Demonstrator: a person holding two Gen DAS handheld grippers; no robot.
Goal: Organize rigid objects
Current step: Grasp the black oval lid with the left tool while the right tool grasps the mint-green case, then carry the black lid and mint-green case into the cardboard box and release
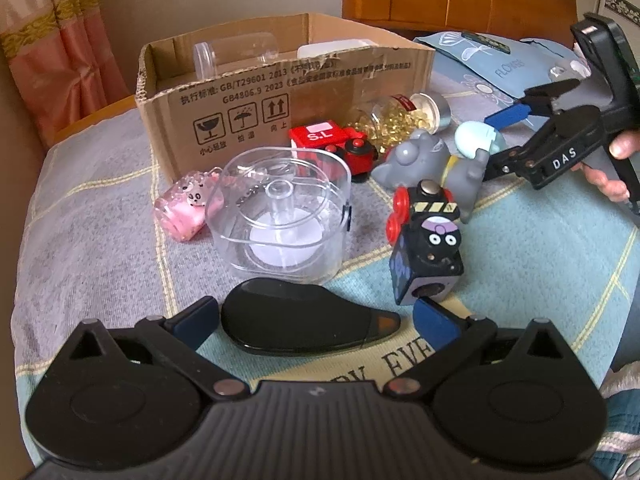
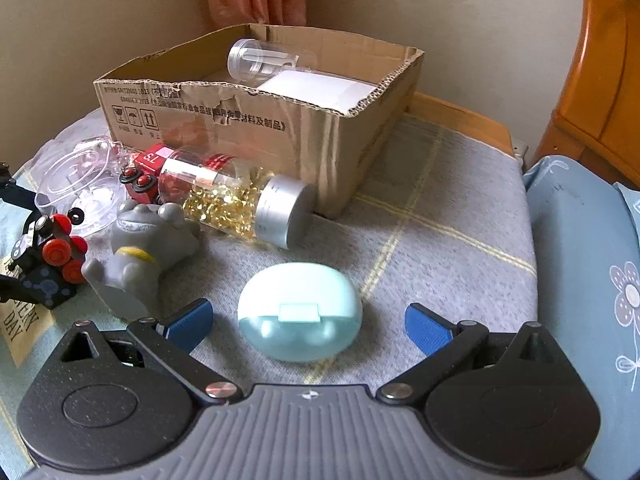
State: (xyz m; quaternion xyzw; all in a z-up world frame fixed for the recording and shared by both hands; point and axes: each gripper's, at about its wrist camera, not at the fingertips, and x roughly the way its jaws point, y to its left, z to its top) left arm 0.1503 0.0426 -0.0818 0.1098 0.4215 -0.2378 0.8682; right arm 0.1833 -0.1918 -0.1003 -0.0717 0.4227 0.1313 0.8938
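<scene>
My left gripper [image 1: 316, 322] is open, its blue pads either side of a flat black case [image 1: 304, 328] on the blanket. My right gripper [image 2: 308, 326] is open around a pale blue oval earbud case [image 2: 300, 312], not touching it; it also shows in the left wrist view [image 1: 498, 138]. A cardboard box [image 2: 280, 128] stands behind, holding a clear jar [image 2: 260, 60] and a white box [image 2: 320, 90]. Loose items lie in front: a clear round container [image 1: 280, 216], a pink panda jar [image 1: 186, 212], a red toy train [image 1: 332, 146], a black toy train [image 1: 428, 244], a grey toy animal [image 1: 424, 160], a bottle of gold capsules [image 2: 236, 200].
All lies on a grey and teal checked blanket [image 2: 420, 240] over a small table. A blue flowered cushion [image 2: 588, 264] lies at the right. Wooden furniture [image 2: 600, 64] stands behind right, a pink curtain [image 1: 44, 48] behind left.
</scene>
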